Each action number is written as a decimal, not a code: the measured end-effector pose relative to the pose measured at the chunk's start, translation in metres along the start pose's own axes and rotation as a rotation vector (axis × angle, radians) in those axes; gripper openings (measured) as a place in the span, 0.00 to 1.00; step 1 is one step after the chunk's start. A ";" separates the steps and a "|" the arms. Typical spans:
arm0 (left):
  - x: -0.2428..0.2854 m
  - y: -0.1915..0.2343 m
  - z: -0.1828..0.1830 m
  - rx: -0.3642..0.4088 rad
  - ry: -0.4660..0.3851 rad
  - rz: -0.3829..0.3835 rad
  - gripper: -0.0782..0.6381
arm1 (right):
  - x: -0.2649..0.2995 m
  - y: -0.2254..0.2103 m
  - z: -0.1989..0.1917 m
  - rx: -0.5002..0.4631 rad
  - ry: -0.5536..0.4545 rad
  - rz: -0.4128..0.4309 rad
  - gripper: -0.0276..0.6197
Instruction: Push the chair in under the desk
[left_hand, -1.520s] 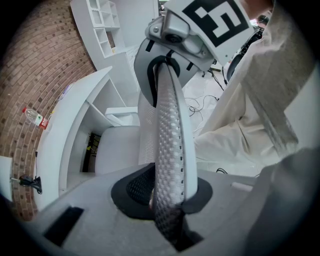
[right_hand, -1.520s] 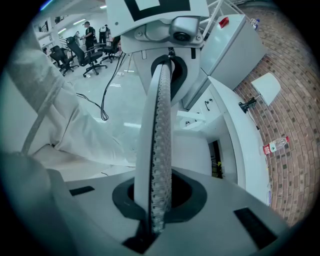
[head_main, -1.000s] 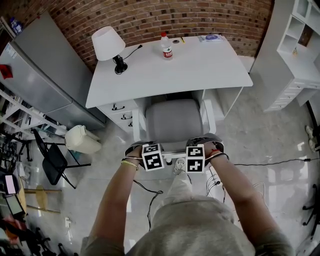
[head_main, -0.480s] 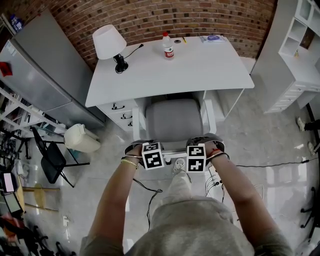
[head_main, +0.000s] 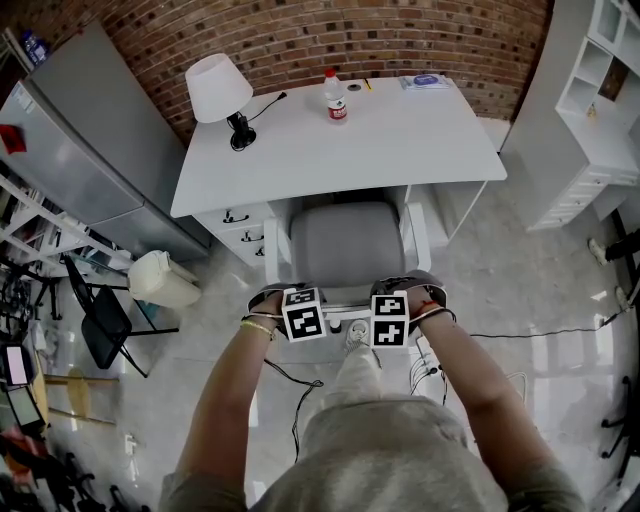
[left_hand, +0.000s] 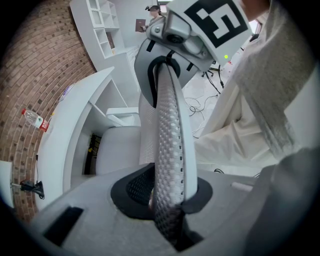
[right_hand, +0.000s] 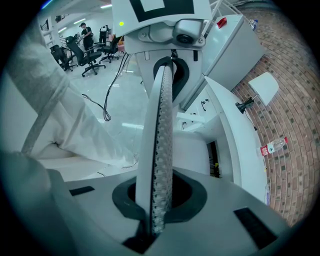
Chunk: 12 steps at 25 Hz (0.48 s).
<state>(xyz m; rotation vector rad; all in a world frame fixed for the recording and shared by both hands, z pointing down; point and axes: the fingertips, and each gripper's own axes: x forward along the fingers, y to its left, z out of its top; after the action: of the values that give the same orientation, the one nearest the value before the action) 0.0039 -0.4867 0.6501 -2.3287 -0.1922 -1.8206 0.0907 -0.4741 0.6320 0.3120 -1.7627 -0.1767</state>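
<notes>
The grey chair (head_main: 347, 240) stands in front of the white desk (head_main: 400, 140), with the front of its seat under the desk's edge. Its mesh backrest (left_hand: 167, 125) faces me. My left gripper (head_main: 298, 296) is shut on the backrest's top edge at the left. My right gripper (head_main: 392, 294) is shut on the same edge at the right. In the left gripper view the mesh edge runs straight between the jaws of the left gripper (left_hand: 167, 210). The right gripper view shows the thin backrest (right_hand: 161, 130) pinched by the right gripper (right_hand: 157, 207). A person's legs stand just behind the chair.
On the desk are a white lamp (head_main: 218, 88), a bottle (head_main: 335, 97) and a small flat item (head_main: 424, 80). Drawers (head_main: 238, 225) sit under its left side. A grey cabinet (head_main: 90, 150), a white bin (head_main: 163, 280) and a black folding chair (head_main: 108, 325) are at the left. White shelves (head_main: 590, 110) are at the right, and cables (head_main: 520, 332) lie on the floor.
Both grippers keep their hold on the backrest. The chair and desk look the same apart from a slight shift of the view.
</notes>
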 end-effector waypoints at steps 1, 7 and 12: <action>0.000 0.000 0.000 0.001 0.000 0.001 0.21 | 0.000 0.000 0.000 0.001 -0.001 0.002 0.07; 0.001 0.001 0.001 0.002 0.000 0.008 0.21 | 0.001 0.000 -0.002 0.004 0.002 0.002 0.07; 0.002 -0.001 0.001 -0.004 0.004 0.001 0.21 | 0.001 0.001 -0.002 0.006 0.002 0.001 0.07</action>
<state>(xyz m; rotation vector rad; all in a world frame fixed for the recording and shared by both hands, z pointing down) 0.0048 -0.4856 0.6518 -2.3268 -0.1872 -1.8273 0.0924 -0.4729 0.6333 0.3154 -1.7614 -0.1701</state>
